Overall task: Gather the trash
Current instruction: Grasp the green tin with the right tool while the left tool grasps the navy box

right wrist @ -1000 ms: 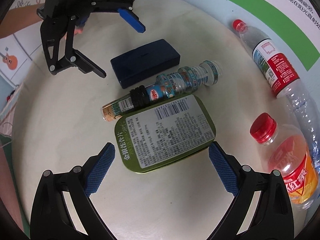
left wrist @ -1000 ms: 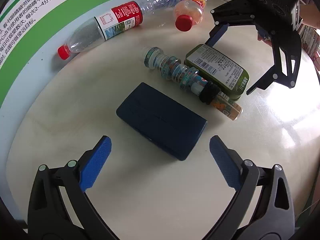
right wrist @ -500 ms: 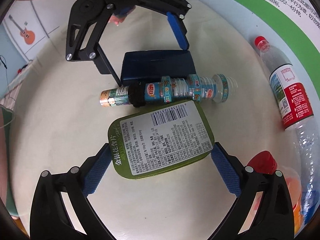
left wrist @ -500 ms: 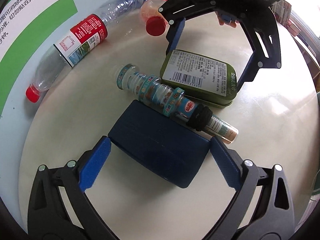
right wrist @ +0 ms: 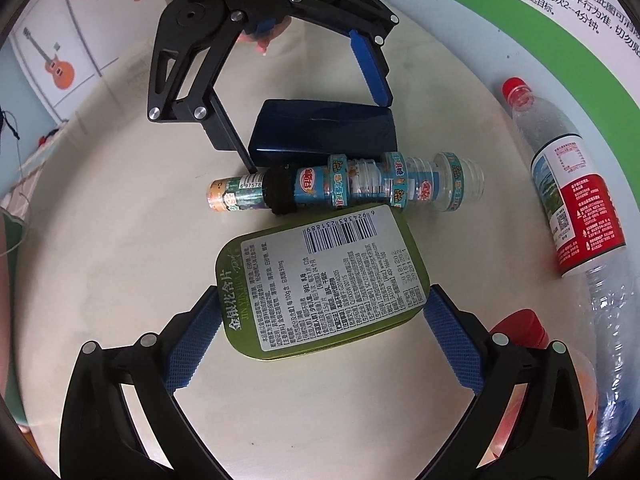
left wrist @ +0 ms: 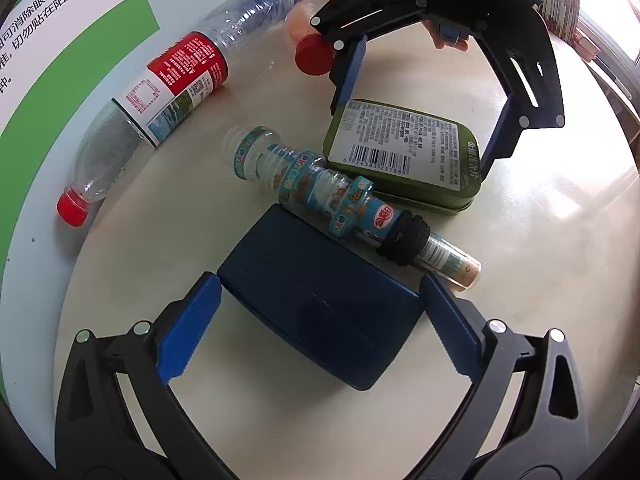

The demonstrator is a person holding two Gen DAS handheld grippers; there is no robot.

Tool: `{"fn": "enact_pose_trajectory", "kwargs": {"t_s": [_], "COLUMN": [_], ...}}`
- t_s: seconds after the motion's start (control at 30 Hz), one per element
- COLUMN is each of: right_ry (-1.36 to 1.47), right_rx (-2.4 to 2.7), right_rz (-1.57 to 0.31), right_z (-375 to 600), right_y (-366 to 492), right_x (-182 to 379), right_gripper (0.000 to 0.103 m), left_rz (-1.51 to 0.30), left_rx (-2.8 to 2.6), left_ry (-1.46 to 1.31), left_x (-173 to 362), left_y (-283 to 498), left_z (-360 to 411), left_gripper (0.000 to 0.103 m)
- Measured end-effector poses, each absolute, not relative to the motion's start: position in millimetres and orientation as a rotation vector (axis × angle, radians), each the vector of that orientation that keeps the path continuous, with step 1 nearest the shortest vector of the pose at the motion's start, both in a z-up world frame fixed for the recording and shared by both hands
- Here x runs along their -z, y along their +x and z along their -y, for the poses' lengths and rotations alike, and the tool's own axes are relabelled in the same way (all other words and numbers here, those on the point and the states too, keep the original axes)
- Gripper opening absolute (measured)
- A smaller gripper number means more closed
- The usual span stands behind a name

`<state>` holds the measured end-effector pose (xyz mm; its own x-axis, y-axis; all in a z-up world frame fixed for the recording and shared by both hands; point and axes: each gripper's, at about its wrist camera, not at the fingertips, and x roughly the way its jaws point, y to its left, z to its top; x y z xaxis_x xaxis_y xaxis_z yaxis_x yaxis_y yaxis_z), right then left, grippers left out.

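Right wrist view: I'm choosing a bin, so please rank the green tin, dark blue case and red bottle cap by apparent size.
1. green tin, though it lies nearest the camera, which inflates it.
2. dark blue case, farther off, so the true order is unsure.
3. red bottle cap, clearly smallest.

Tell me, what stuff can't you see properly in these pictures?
- Orange drink bottle: right wrist view, mostly behind the right gripper finger and cut by the edge.
- Orange drink bottle's label: left wrist view, hidden behind the right gripper's frame.
- Navy case: whether the left gripper pads touch it, cannot tell.
- Green tin: small print unreadable; its top faces the table.
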<state>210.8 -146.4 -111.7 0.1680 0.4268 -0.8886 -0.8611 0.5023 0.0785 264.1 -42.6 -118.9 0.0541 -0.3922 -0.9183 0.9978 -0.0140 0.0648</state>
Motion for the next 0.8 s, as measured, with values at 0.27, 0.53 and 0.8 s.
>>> {"fn": "enact_pose_trajectory", "kwargs": {"t_s": [0.27, 0.53, 0.8], "right_ry": [-0.436, -0.279, -0.192], "right_rx": [-1.002, -0.967, -0.952], "right_rz": [-1.026, -1.064, -1.099], "right_z": [155.4, 164.4, 162.9], "right_y": [199.2, 194.3, 171.1], "right_x": [105.7, 102.9, 102.1], "right_gripper": [0.098, 0.097, 0.097], "left_rz": [-0.804, -0.806, -0.853], "left_rx": [1.341, 1.28, 1.204], "left_ry": [0.897, 0.805, 0.714], "left_x": [122.8, 120.1, 118.1], "left_y": [266.8, 257.3, 240.2], "left_z": [45.3, 32.1, 25.5], "left_gripper": [0.097, 0.07, 0.062]}}
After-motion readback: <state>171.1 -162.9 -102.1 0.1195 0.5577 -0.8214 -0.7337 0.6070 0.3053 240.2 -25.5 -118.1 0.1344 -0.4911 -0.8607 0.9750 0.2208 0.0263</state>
